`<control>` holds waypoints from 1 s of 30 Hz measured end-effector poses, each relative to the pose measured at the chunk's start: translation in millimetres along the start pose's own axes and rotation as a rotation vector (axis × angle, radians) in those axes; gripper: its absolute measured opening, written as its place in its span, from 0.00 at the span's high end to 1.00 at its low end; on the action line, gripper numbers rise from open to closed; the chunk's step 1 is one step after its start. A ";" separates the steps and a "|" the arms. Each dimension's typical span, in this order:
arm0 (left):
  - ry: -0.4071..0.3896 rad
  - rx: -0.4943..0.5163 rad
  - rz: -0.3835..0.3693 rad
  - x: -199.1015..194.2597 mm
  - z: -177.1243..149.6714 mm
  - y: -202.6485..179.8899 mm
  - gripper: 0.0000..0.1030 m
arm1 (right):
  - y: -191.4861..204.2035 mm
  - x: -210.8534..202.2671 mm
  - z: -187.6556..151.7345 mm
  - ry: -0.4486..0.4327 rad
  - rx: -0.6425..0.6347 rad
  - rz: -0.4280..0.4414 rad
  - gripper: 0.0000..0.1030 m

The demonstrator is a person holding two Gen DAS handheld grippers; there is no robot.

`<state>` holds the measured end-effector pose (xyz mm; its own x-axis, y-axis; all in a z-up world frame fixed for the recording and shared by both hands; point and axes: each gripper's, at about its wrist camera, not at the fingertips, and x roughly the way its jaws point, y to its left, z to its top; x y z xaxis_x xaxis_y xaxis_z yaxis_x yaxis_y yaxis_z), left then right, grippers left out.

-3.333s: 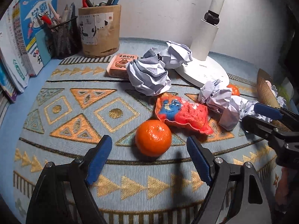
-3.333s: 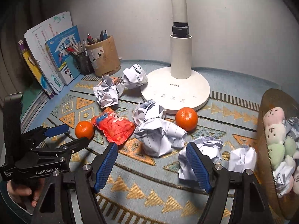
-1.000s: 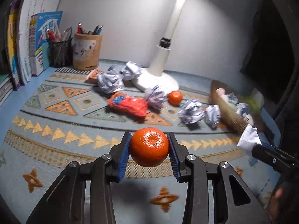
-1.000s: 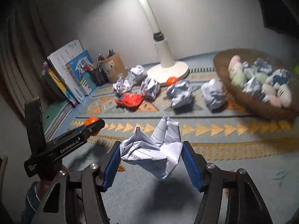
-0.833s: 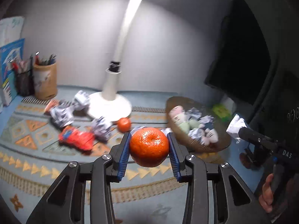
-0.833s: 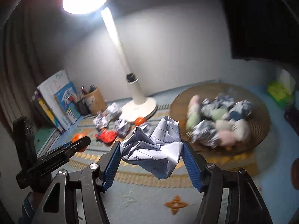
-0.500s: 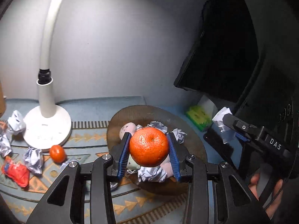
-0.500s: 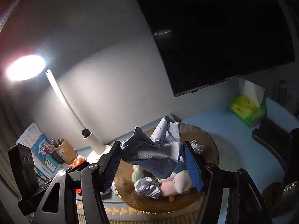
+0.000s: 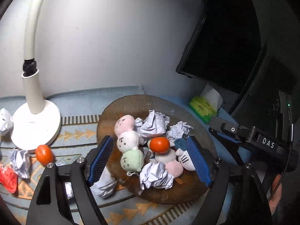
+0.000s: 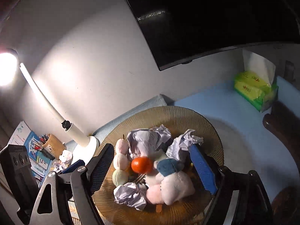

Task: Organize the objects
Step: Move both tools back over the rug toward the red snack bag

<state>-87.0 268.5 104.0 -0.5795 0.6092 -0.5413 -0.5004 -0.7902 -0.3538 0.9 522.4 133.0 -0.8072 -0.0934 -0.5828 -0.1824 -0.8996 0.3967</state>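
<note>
A brown ribbed basket (image 9: 131,103) (image 10: 187,114) holds plush toys, several crumpled paper balls (image 9: 153,123) (image 10: 146,140) and an orange tangerine (image 9: 159,144) (image 10: 141,165) lying on top of the pile. My left gripper (image 9: 150,159) is open and empty above the basket, the tangerine between and below its blue pads. My right gripper (image 10: 151,168) is open and empty above the basket too. A second tangerine (image 9: 44,154) lies on the patterned mat by the lamp base.
A white desk lamp (image 9: 33,112) stands left of the basket. Crumpled paper (image 9: 18,159) and a red packet (image 9: 7,178) lie on the mat at left. A green tissue pack (image 10: 255,88) and a dark monitor (image 10: 206,18) are at the back right. Books and pen holders (image 10: 52,146) stand far left.
Both grippers have opened over the basket. The left one let go of the tangerine and the right one let go of the crumpled paper; both now lie in the basket.
</note>
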 end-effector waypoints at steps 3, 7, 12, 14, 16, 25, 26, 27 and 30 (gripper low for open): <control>-0.033 -0.016 0.040 -36.1 -6.7 11.3 0.23 | 3.9 -10.5 -12.9 0.029 0.013 0.052 0.19; -0.099 -0.056 0.117 -98.5 -21.4 36.0 0.22 | 33.6 -29.9 -31.8 0.035 -0.026 0.131 0.19; -0.180 -0.182 0.234 -173.1 -62.9 90.3 0.01 | 90.5 -41.1 -92.3 0.025 -0.113 0.206 0.05; -0.172 -0.229 0.331 -188.6 -83.5 115.4 0.01 | 114.4 -30.9 -128.6 0.039 -0.164 0.200 0.05; -0.139 -0.241 0.434 -197.2 -104.0 138.3 0.01 | 135.5 -14.3 -157.7 0.089 -0.221 0.196 0.05; -0.045 -0.279 0.561 -194.0 -157.4 191.5 0.01 | 162.5 28.4 -203.1 0.116 -0.347 0.098 0.05; -0.040 -0.264 0.544 -192.8 -155.8 190.5 0.01 | 162.4 28.9 -202.8 0.111 -0.350 0.093 0.05; -0.053 -0.244 0.538 -193.0 -155.7 185.2 0.01 | 161.5 28.7 -202.5 0.102 -0.347 0.100 0.05; -0.044 -0.218 0.552 -190.6 -156.4 178.8 0.01 | 156.5 31.0 -200.4 0.110 -0.324 0.095 0.05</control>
<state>34.5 0.8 24.7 -0.7450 0.1032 -0.6590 0.0231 -0.9834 -0.1801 59.9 293.2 34.9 -0.7437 -0.2124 -0.6339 0.0922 -0.9717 0.2174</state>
